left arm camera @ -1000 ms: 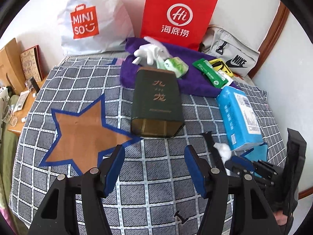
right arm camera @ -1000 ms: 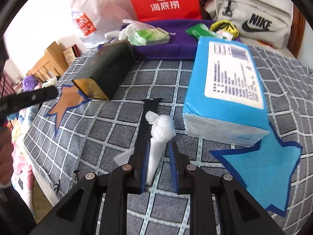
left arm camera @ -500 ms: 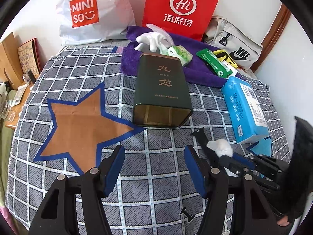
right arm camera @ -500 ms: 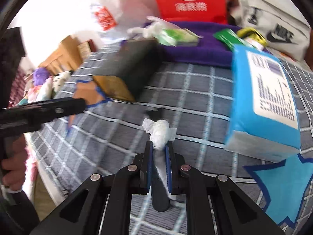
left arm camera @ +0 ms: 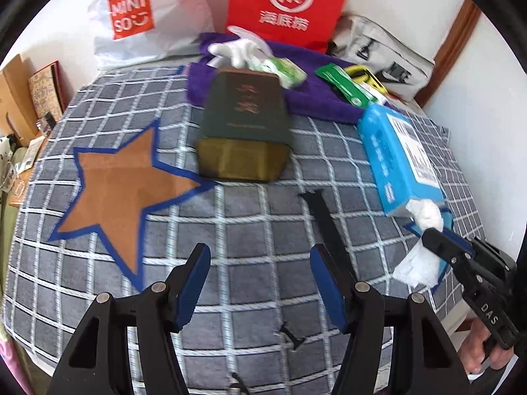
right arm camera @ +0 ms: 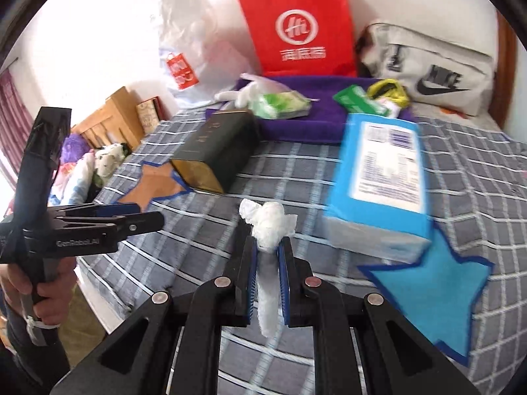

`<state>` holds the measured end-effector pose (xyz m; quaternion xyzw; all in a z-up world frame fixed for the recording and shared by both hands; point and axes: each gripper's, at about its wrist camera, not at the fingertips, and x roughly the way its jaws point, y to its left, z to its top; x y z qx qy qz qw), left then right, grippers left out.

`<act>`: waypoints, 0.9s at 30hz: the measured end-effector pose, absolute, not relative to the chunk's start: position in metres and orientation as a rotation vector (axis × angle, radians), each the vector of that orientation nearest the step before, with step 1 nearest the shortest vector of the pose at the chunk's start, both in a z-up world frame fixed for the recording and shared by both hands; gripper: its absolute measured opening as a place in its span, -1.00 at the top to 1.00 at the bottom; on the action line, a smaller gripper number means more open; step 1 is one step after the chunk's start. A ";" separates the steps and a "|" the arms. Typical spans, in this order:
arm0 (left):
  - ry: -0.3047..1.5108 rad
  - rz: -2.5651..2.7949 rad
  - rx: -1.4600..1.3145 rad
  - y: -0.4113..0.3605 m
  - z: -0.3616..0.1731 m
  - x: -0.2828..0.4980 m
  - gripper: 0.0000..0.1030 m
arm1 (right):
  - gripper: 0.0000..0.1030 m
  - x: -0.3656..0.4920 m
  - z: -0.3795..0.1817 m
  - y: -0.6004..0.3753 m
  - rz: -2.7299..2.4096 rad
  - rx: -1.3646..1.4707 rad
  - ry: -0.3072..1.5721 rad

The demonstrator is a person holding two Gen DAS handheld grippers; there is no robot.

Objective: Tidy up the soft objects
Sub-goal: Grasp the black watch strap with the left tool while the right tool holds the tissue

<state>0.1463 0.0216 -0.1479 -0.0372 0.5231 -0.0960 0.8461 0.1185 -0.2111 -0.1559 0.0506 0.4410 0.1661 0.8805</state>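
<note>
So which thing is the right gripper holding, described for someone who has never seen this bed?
On the grey checked bedspread, find the blue tissue pack beside the blue star. Just in front of it, the right gripper is shut on a crumpled white tissue. It is the only white wad lifted off the cover.

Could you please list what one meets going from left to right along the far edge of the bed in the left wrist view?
White Miniso bag → red paper bag → grey Nike bag.
</note>
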 end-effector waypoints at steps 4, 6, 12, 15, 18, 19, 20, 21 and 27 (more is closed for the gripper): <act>1.130 -0.203 -0.048 -0.004 -0.158 0.145 -0.18 | 0.75 0.111 -0.168 -0.236 0.294 0.101 0.938; 1.139 -0.197 -0.043 -0.012 -0.161 0.143 -0.18 | 0.75 0.107 -0.172 -0.246 0.279 0.093 0.942; 1.153 -0.202 -0.029 -0.042 -0.171 0.146 -0.18 | 0.74 0.098 -0.181 -0.271 0.254 0.111 0.928; 1.167 -0.206 -0.029 -0.055 -0.176 0.150 -0.18 | 0.74 0.099 -0.186 -0.278 0.255 0.128 0.932; 1.188 -0.206 -0.001 -0.070 -0.183 0.152 -0.18 | 0.74 0.101 -0.190 -0.279 0.263 0.149 0.936; 1.195 -0.204 0.018 -0.075 -0.186 0.153 -0.18 | 0.74 0.101 -0.191 -0.279 0.267 0.154 0.938; 1.199 -0.198 0.037 -0.080 -0.190 0.154 -0.18 | 0.74 0.102 -0.192 -0.279 0.270 0.157 0.938; 1.191 -0.186 0.065 -0.084 -0.192 0.154 -0.18 | 0.74 0.102 -0.193 -0.278 0.272 0.160 0.938; 1.169 -0.187 0.138 -0.088 -0.194 0.157 -0.30 | 0.74 0.103 -0.196 -0.276 0.263 0.155 0.931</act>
